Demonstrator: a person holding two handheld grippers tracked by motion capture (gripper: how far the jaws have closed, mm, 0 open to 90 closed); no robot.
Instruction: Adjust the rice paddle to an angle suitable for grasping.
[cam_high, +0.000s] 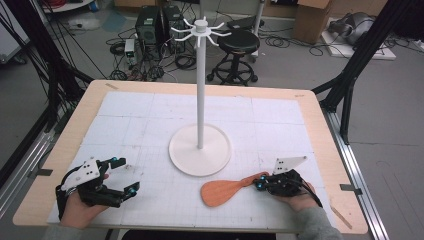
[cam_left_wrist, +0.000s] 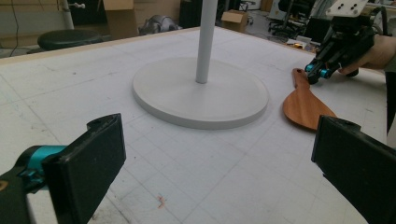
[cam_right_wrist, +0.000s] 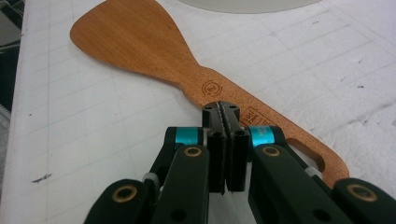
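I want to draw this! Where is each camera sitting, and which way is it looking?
High view: above the person's side of the table, looking forward and down; both hands, the left claw and the right claw show.
Left gripper view: rides the left claw, open, facing the white stand.
Right gripper view: rides the right claw, jaws together over the wooden spatula.
All three share the spatula.

High view down over the table (cam_high: 310, 125); gripper views low, close, sharing the wooden spatula (cam_right_wrist: 140, 46).
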